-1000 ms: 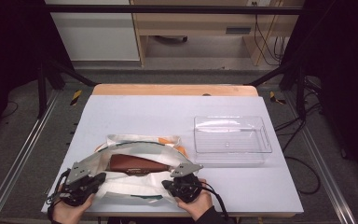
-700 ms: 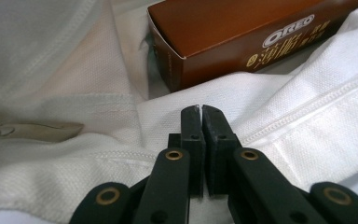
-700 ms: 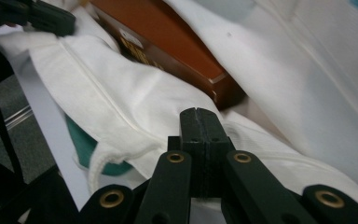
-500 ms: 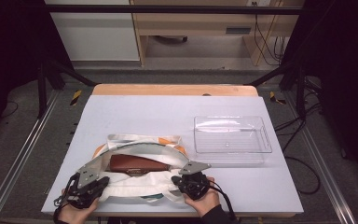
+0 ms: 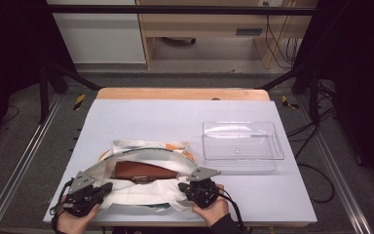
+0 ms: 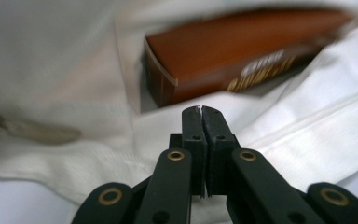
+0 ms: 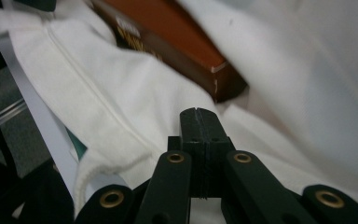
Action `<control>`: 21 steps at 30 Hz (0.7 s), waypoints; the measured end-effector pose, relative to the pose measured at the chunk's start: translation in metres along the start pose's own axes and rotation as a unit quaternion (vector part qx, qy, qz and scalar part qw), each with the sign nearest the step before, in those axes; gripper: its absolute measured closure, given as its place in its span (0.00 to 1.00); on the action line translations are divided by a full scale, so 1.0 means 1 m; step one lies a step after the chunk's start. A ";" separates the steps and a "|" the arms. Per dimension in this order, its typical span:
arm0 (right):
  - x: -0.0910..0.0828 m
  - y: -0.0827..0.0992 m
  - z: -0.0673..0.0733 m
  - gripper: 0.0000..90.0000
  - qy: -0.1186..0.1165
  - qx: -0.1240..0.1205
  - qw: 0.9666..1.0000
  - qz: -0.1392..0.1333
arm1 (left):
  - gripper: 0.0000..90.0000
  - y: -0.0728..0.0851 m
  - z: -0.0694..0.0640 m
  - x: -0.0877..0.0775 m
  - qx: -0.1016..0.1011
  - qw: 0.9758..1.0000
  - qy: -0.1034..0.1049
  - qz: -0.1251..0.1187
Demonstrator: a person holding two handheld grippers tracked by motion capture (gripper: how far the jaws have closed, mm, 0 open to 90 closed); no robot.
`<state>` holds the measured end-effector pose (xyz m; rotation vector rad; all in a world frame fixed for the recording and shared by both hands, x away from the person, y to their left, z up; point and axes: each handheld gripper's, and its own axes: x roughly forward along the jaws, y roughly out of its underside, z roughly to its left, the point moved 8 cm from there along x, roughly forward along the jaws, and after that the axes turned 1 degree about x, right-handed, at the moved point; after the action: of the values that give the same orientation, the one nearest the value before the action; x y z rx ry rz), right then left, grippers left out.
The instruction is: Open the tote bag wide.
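On the near half of the counter point(image 5: 141, 117) lies one white cloth bag point(image 5: 146, 192), spread wide with its mouth open upward. One brown box point(image 5: 143, 171) rests inside it, lying flat with its long side running across the counter; lettering shows on its side in the left gripper view, too blurred to read. Two hands come in from the near edge, each holding one pair of tongs. The left tongs point(image 5: 95, 187) sit at the bag's left end and the right tongs point(image 5: 199, 187) at its right end, both at the rim of the cloth. In the left gripper view the left tongs point(image 6: 201, 108) stand with their jaws pressed together, tips over the white fabric just in front of the box's corner; whether a fold of cloth is pinched between them cannot be told. In the right gripper view the right tongs point(image 7: 199, 111) are likewise closed tight, tips against the cloth near the box's other end. One clear plastic tray point(image 5: 241, 142) sits to the right of the bag, just beyond it and apart from it.
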<state>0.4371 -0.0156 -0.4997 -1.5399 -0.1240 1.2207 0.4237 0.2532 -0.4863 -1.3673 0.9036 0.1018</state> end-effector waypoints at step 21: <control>0.022 -0.053 -0.013 0.83 0.063 -0.024 0.997 -0.043 | 1.00 -0.059 0.032 0.032 0.044 0.998 -0.045 -0.016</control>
<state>0.4834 0.0101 -0.4746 -1.6326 -0.1372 1.0567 0.4932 0.2526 -0.4611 -1.2853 0.8013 0.0962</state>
